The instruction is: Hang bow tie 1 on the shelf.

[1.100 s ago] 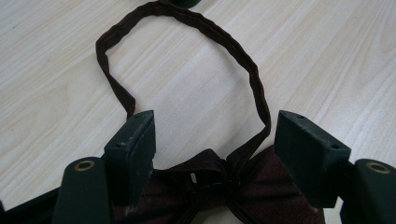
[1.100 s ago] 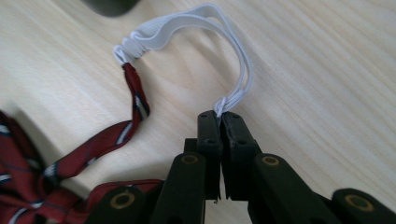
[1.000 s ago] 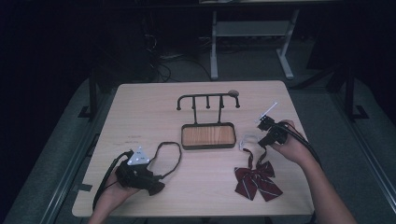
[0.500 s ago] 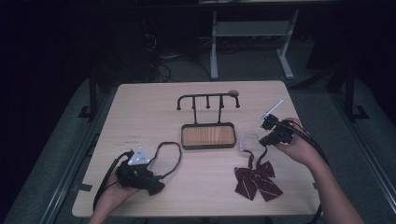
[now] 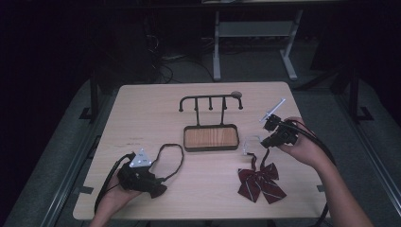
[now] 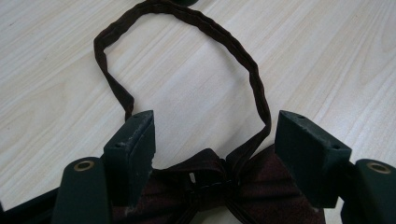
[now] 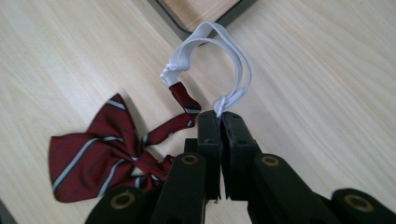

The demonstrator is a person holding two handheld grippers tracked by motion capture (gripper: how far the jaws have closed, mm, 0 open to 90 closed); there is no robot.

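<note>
Two bow ties lie on the pale wooden table [image 5: 142, 113] in front of me, one at each of my grippers. At the left, my left gripper [image 5: 142, 177] rests low on the near left part of the tabletop, and its jaws stand spread wide. Between them sits the dark brown fabric bow tie [image 6: 219, 179], its knot just in front of the pads [image 6: 133, 144], which do not press on it. Its thin dark neck strap [image 6: 187, 60] makes a rounded loop on the wood ahead of the jaws; in the high view that loop [image 5: 170, 158] lies to the right of the gripper.

In the middle of the table stands a small black metal stand with a wooden tray base [image 5: 210, 138] and a row of hooks on a bar above it.

To the right of the tray, the dark red bow tie with pale stripes [image 5: 260, 182] lies flat on the near right part of the table. Its white elastic neck band [image 7: 219, 60] rises from the red strap and curves up to my right gripper [image 7: 220, 115], whose jaws are pressed together, pinching the band at its end. In the high view that gripper [image 5: 279, 135] is held above the table, just right of the tray, with the white band [image 5: 250, 144] hanging between it and the tie.
</note>
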